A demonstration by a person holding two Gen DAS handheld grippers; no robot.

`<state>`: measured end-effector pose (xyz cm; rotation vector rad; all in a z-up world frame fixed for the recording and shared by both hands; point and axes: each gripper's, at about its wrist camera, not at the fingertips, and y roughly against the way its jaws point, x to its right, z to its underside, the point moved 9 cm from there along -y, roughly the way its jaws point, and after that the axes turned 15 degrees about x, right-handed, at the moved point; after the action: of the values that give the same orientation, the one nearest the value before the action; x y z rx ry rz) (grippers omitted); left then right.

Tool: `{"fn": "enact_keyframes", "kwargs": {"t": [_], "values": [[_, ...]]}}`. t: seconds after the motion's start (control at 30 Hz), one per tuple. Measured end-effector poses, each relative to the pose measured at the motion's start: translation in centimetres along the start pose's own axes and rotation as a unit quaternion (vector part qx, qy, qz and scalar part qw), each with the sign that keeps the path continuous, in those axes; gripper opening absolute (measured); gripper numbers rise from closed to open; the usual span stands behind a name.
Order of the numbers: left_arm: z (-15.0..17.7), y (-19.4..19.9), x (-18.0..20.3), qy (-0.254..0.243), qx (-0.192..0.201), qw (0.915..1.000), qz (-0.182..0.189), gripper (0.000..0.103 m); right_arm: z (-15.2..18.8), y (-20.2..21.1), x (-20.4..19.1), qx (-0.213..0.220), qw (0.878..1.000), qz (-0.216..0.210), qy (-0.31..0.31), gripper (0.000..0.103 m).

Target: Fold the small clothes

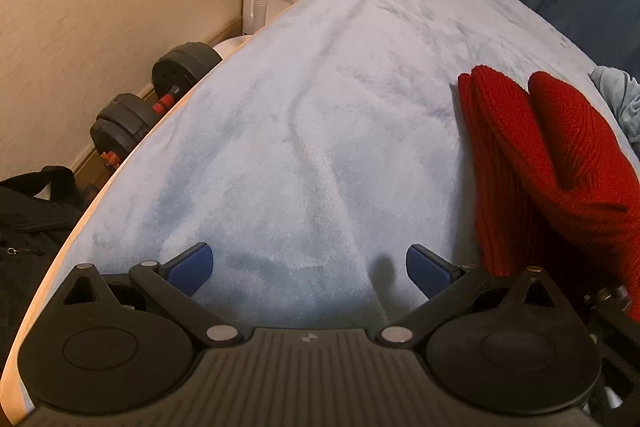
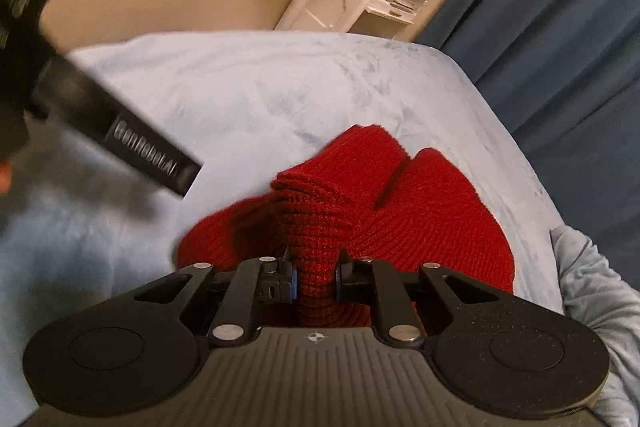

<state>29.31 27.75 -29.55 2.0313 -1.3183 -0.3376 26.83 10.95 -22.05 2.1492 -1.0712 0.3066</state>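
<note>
1. I am working over one light blue blanket (image 1: pixel 304 131) that is covering the bed; it is serving as the folding surface.
2. One red knit garment (image 2: pixel 420 211) is lying on that blanket, toward its right side as the left wrist view shows it. It is already lying in overlapping layers, with two rounded lobes showing at its far end.
3. One pale grey-blue garment (image 2: pixel 592 291) is waiting bunched at the bed's right edge (judged to be next in line).
4. One pair of dumbbells (image 1: pixel 156 103) is lying on the floor beside the bed, clear of the work.
5. My right gripper (image 2: pixel 316 279) is pinching a ribbed fold of the red knit; its jaws are standing narrow with the cloth bunched between the pads.
6. My left gripper (image 1: pixel 308 267) is hovering over bare blanket just beside the red knit, with its jaws standing wide and holding nothing.
7. Step in hand, as I am judging it: I am carrying a gripped edge across to make a fold.
8. The next move is calling for laying that edge flat on the layers beneath, releasing the pinch, and pressing with the free left gripper if the knit springs back.
</note>
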Motion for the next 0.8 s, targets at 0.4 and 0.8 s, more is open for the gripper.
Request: {"fn": "enact_keyframes", "kwargs": {"t": [0.4, 0.8], "values": [[0.0, -0.5, 0.3, -0.008, 0.000, 1.0000, 0.000, 0.103, -0.4, -1.1, 0.1, -0.003, 0.999, 0.006, -0.046, 0.016], [-0.8, 1.2, 0.3, -0.026, 0.028, 0.9993, -0.003, 0.103, -5.8, 2.6, 1.9, 0.044, 0.994, -0.002, -0.102, 0.071]]}}
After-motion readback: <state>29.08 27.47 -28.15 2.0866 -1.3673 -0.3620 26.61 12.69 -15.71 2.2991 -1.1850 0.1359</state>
